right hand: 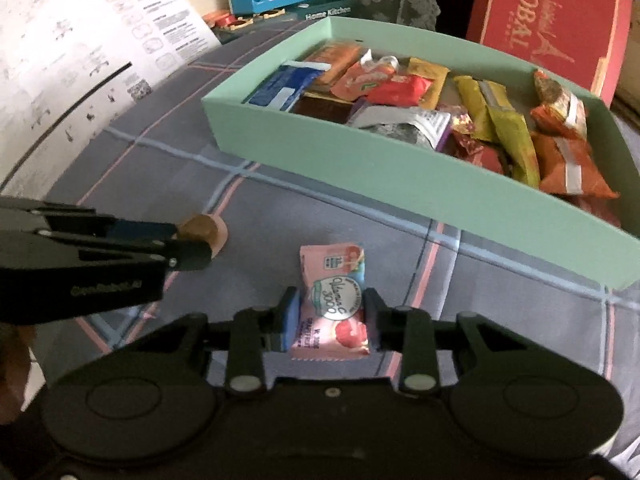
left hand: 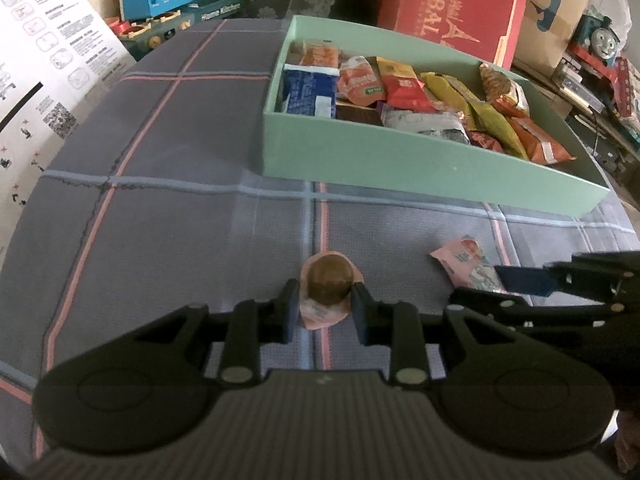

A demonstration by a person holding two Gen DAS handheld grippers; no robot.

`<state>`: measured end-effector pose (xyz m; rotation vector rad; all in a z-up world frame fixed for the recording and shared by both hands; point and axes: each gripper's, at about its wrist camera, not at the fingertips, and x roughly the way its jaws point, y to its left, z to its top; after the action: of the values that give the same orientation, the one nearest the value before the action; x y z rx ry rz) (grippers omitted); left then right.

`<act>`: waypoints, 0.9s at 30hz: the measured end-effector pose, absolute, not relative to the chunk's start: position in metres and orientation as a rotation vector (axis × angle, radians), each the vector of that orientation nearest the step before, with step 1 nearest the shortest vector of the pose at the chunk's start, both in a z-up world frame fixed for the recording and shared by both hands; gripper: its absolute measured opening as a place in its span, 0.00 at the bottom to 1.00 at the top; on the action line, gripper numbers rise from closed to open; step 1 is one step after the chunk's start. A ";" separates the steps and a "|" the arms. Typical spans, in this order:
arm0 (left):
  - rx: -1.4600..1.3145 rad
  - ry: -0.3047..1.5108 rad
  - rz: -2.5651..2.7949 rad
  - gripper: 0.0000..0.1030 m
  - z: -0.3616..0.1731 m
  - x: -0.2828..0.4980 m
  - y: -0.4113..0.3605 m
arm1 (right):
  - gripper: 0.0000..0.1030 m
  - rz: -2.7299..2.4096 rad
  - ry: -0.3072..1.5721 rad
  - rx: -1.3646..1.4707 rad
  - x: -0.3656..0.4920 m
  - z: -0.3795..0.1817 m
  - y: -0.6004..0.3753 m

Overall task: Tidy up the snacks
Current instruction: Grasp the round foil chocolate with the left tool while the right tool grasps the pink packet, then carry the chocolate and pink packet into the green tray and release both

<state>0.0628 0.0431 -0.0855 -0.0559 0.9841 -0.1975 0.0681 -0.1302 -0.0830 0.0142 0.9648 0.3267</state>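
Two snacks sit in my grippers on the plaid tablecloth (left hand: pixel 160 208), short of the green box (right hand: pixel 360 168) of packets. I see the pink sachet (right hand: pixel 334 300) lying flat between my right gripper (right hand: pixel 332 320) fingers, which pinch its long sides; its long axis runs straight ahead along them. My left gripper (left hand: pixel 326 304) is narrowed on the round brown pink-wrapped snack (left hand: pixel 327 284), a pad against each side.
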 end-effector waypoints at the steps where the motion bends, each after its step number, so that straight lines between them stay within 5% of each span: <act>1: -0.058 0.986 -0.191 0.26 -0.085 0.062 0.043 | 0.32 0.323 0.971 0.042 0.068 -0.082 -0.135; 27: -0.082 0.927 -0.266 0.26 -0.025 0.054 0.027 | 0.32 0.300 0.817 0.294 0.043 -0.019 -0.207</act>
<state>0.0540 0.0270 -0.0250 -0.0819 0.9273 -0.2662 0.0428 -0.2067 -0.0187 0.2940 0.8166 0.3001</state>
